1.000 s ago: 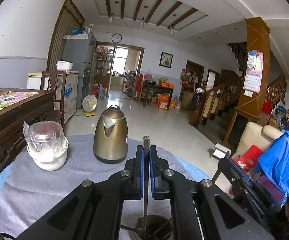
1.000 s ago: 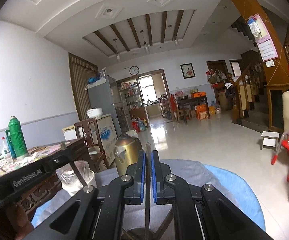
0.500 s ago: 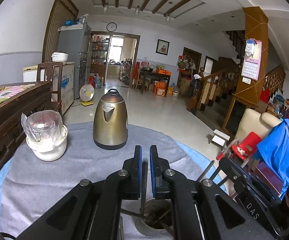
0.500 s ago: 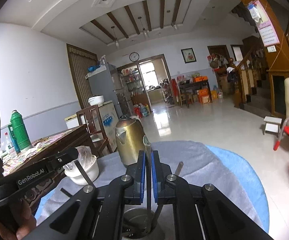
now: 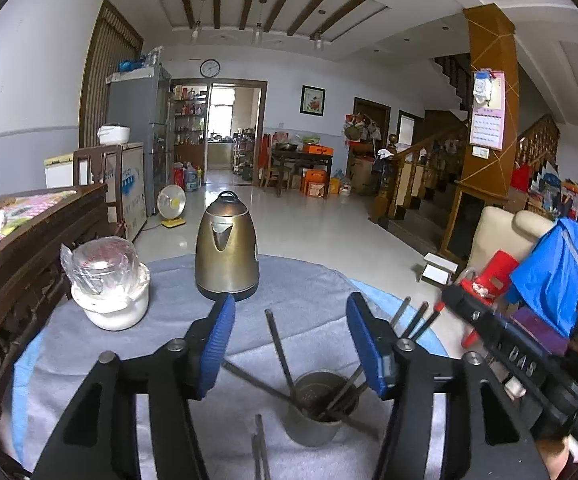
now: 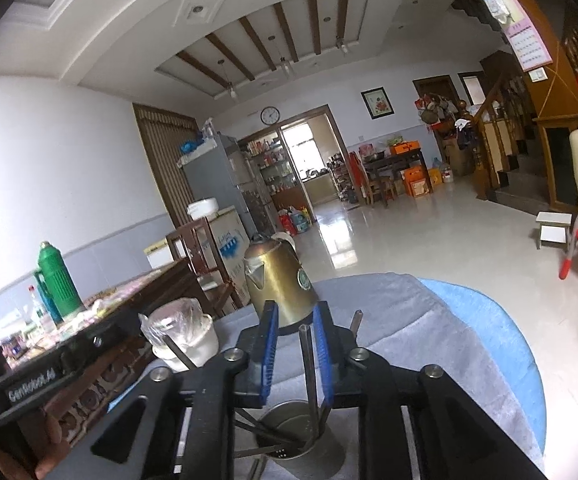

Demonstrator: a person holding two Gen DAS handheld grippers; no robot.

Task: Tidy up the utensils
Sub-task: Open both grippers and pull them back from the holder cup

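The metal cup (image 5: 321, 408) sits on the grey cloth (image 5: 129, 352) near the table's front edge, already bristling with utensil handles (image 5: 279, 350) that lean out in every direction. Both tongs hang right over it. The left gripper (image 5: 291, 344) is spreading its blue pads wide, the handle between them standing free and touched by neither. The right gripper (image 6: 297, 356) is only just parting; a thin handle (image 6: 307, 360) stands in the narrow gap and I'd say it is already let go. So this looks like the drop-off step, two pieces delivered at once. Next, I reckon, both hands should lift clear without snagging the leaning handles or tipping the cup toward the brass kettle (image 5: 227, 256) behind it.
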